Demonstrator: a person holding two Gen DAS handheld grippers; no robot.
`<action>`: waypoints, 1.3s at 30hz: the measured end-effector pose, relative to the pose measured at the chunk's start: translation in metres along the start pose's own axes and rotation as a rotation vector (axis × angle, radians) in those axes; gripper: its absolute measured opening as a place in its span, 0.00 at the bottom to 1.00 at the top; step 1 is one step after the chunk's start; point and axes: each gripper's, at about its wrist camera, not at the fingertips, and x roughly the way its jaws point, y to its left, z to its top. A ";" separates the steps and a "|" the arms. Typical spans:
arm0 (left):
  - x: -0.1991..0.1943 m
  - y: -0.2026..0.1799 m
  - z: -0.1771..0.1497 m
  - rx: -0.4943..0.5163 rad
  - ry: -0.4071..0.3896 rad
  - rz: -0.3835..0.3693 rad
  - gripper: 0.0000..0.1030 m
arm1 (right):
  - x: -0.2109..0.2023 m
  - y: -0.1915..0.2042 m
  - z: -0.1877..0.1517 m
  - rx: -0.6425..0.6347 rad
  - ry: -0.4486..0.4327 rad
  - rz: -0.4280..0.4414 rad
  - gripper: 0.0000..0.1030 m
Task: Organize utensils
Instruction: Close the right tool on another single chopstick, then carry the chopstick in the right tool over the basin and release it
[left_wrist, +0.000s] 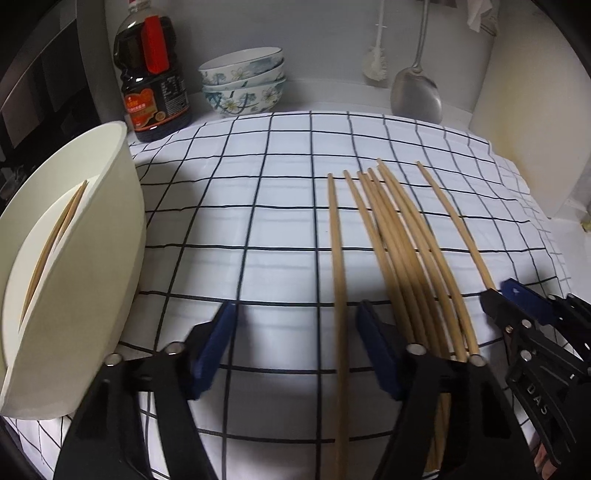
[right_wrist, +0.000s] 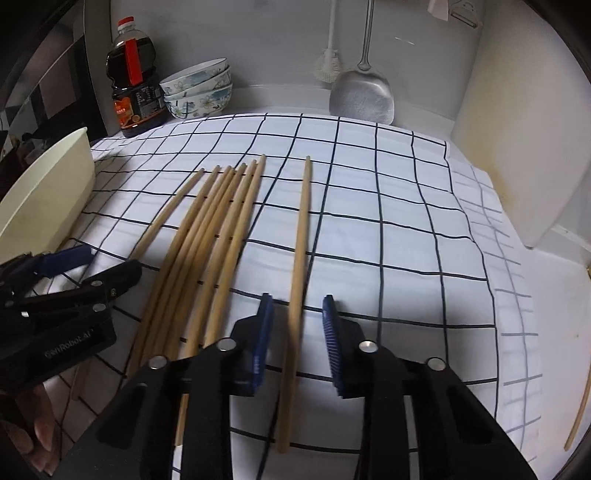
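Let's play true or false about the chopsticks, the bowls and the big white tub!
1. The chopsticks lie on a checked cloth. True.
2. The white tub has nothing in it. False: chopsticks lean inside it.
3. One chopstick runs between the fingers of the right gripper. True.
4. The flowered bowls are stacked beside a dark bottle. True.
5. The metal spatula lies flat on the cloth. False: it stands upright against the back wall.
6. The left gripper squeezes the whole bundle. False: only one chopstick lies between its fingers, unpinched.
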 end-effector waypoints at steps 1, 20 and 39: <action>-0.002 -0.002 -0.001 0.006 -0.005 -0.005 0.44 | 0.000 -0.001 0.000 0.005 0.000 0.001 0.11; -0.035 0.010 -0.010 -0.047 -0.025 -0.173 0.07 | -0.026 -0.031 0.003 0.201 -0.062 0.166 0.06; -0.140 0.124 0.031 -0.118 -0.217 -0.186 0.07 | -0.087 0.057 0.043 0.156 -0.193 0.383 0.06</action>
